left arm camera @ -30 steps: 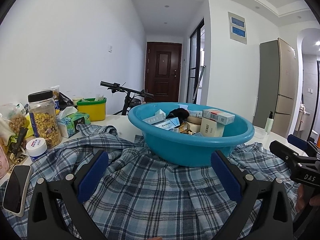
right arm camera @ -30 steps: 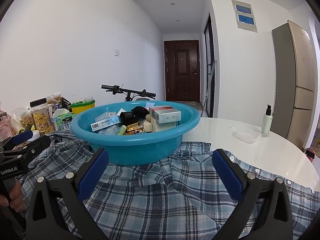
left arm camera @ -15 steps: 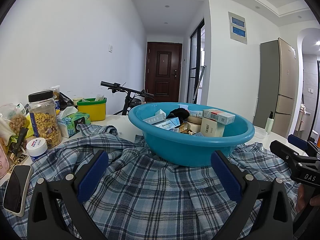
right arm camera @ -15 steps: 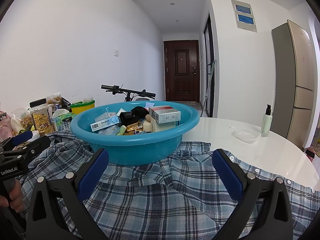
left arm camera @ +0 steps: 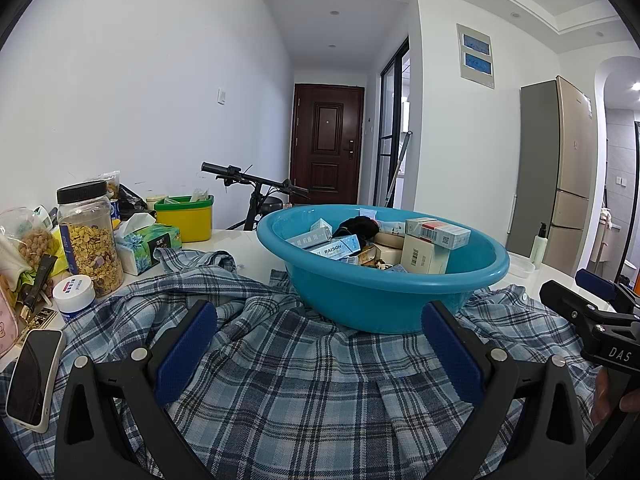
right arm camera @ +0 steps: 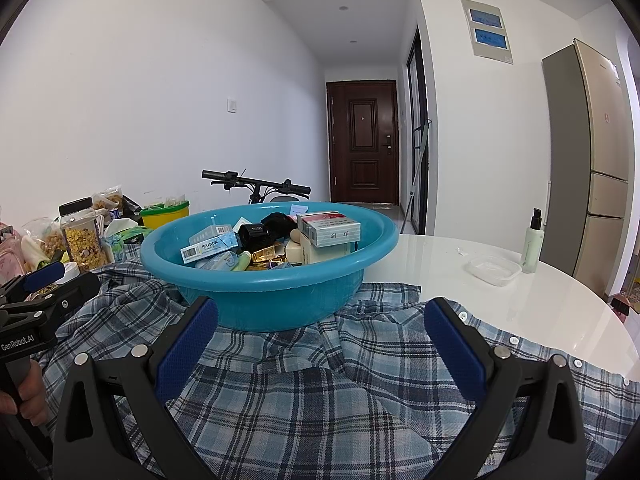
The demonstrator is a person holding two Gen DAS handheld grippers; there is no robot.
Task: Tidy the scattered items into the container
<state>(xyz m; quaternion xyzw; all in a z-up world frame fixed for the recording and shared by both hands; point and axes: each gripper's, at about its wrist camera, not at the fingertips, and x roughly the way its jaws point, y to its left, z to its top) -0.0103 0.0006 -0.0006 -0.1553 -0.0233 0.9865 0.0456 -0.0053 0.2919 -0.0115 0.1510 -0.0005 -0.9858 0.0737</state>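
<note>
Blue basin (left arm camera: 384,296), part-filled, on plaid shirt (left arm camera: 304,392) near tabletop (right arm camera: 500,312) centre
Holds cartons, RAISON box (left arm camera: 335,246) and other small items; task judged well advanced. Left out along the left edge: cereal jar (left arm camera: 90,236), white pot (left arm camera: 74,296), phone (left arm camera: 34,376), tissue box (left arm camera: 146,246). Left gripper (left arm camera: 318,356) and right gripper (right arm camera: 320,354) both spread wide, empty, above the shirt

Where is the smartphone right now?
The white-edged, dark-screened smartphone shows only in the left wrist view, at the far lower left, lying partly on the blue plaid shirt, just below the small white blue-labelled jar.
</note>
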